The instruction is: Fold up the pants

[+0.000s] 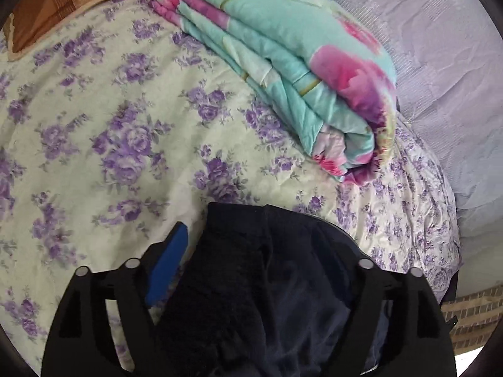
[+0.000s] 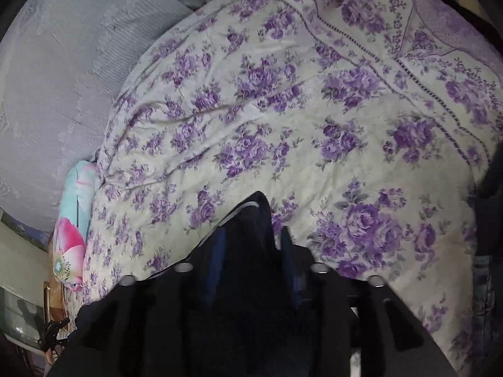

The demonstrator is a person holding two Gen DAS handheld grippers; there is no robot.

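Observation:
The pants (image 1: 261, 276) are dark navy, nearly black. In the left wrist view they fill the space between the fingers of my left gripper (image 1: 251, 251); the blue left pad (image 1: 169, 270) shows beside the cloth, and the right finger is hidden under it. In the right wrist view my right gripper (image 2: 251, 245) is shut on a bunched edge of the pants (image 2: 251, 282), which hang down over the gripper body. Both grippers hold the cloth above a bed with a purple-flowered cover (image 1: 110, 132), which also shows in the right wrist view (image 2: 283, 125).
A folded turquoise and pink floral quilt (image 1: 283, 62) lies on the bed toward the back right in the left wrist view; its end shows at the left in the right wrist view (image 2: 74, 220). A pale lavender sheet (image 1: 440, 62) lies beyond it. A brown headboard (image 1: 47, 9) stands at the far left.

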